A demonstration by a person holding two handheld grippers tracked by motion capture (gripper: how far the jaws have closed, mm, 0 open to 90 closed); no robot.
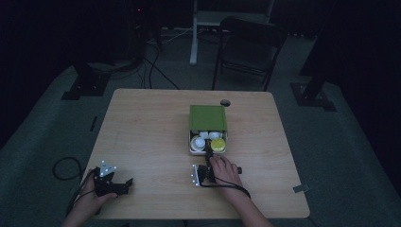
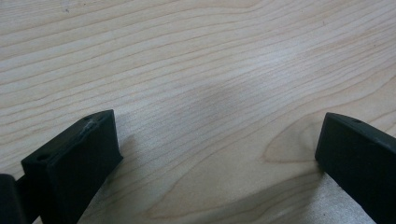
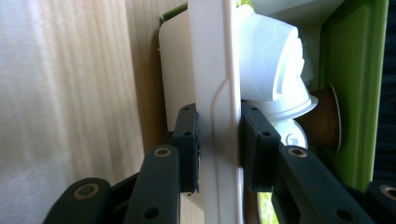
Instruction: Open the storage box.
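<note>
A white box [image 1: 191, 145] stands right of the table's middle, its green lid [image 1: 208, 118] slid back over the far part. In the uncovered near end lie white capsules [image 1: 200, 141] and a yellow one [image 1: 217, 144]. My right gripper [image 1: 208, 154] is at the box's near wall. In the right gripper view, the right gripper [image 3: 218, 140] is shut on that white wall [image 3: 210, 56], one pad on each face. A white capsule [image 3: 273, 60] and a brown one [image 3: 327, 116] lie just inside, beside the green lid [image 3: 355, 70]. My left gripper [image 1: 126, 182] rests near the front left edge. Its view shows the left gripper [image 2: 217, 119] open over bare wood [image 2: 196, 56].
The wooden table [image 1: 142, 132] has a small round hole [image 1: 225, 102] behind the box. A dark folding chair [image 1: 248, 47] and a white stand leg [image 1: 194, 33] are beyond the far edge. A cable loop [image 1: 66, 168] lies on the floor at the left.
</note>
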